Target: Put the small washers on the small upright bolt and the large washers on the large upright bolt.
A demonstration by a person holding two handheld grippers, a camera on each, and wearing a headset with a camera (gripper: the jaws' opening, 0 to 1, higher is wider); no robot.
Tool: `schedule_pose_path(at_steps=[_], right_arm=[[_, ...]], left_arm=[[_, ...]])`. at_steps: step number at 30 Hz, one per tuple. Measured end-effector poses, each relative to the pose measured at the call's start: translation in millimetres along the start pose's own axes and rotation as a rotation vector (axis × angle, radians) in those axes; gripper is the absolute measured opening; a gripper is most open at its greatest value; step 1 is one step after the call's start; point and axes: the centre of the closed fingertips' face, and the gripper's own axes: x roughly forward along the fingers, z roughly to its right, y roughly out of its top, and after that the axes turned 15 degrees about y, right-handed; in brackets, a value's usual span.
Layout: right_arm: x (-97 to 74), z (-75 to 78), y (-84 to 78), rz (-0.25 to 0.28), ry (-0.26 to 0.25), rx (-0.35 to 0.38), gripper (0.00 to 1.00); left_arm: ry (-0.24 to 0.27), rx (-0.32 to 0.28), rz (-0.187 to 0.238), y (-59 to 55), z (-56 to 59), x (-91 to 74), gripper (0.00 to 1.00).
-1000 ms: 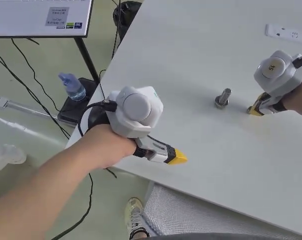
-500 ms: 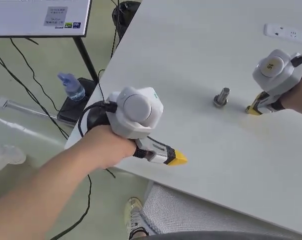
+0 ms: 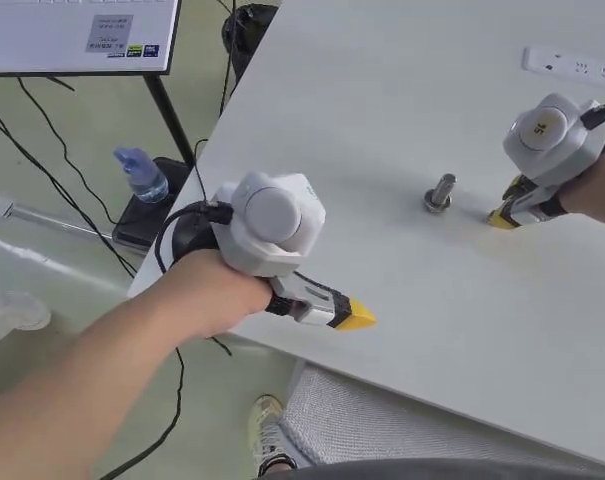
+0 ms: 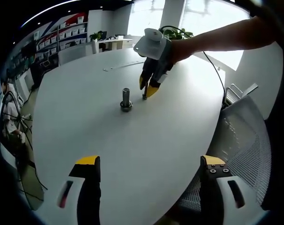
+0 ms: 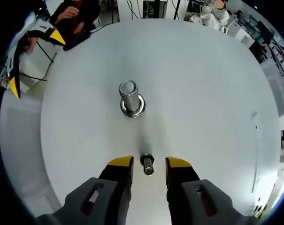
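The large upright bolt (image 3: 440, 193) stands on the white table (image 3: 382, 90), with a metal ring at its base (image 5: 132, 108). Just right of it stands the small upright bolt (image 5: 147, 164), between the fingers of my right gripper (image 5: 149, 165); narrow gaps show on both sides, so the jaws are open around it. In the left gripper view, the same gripper (image 4: 148, 90) reaches down beside the large bolt (image 4: 126, 100). My left gripper (image 4: 150, 161) is open and holds nothing. It hovers at the table's near left edge (image 3: 354, 318).
A white power strip (image 3: 572, 65) lies at the table's far right. A grey mesh chair (image 3: 382, 430) sits below the near edge. On the floor to the left are a monitor stand, cables and a water bottle (image 3: 142, 172).
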Motion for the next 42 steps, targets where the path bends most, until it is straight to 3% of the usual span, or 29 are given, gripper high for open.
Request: schedule_pose_path(at_steps=[9, 13, 20, 25, 32, 42], right_arm=[[-15.8, -7.0, -1.5, 0.043, -0.016, 0.011, 0.29], [-26.7, -11.4, 2.9, 0.131, -0.008, 0.047, 0.30], [-40.4, -27.9, 1.4, 0.191, -0.020, 0.048, 0.31], [-52.0, -36.8, -6.4, 0.242, -0.032, 0.070, 0.34], [-75.5, -42.8, -12.8, 0.359, -0.057, 0.118, 0.40], [-100.5, -53.7, -17.4, 0.502, -0.073, 0.153, 0.52]], left_arm=[[0.009, -0.006, 0.010, 2.6, -1.1, -2.3, 0.88], [0.016, -0.020, 0.021, 3.5, -1.6, -4.1, 0.88], [0.046, -0.039, 0.070, 16.5, 0.8, -10.3, 0.90], [0.045, -0.025, 0.065, 17.7, 6.8, -10.4, 0.90], [0.046, -0.015, 0.063, 20.1, 13.3, -14.8, 0.89], [0.059, -0.046, 0.071, 20.7, 11.5, -20.4, 0.89]])
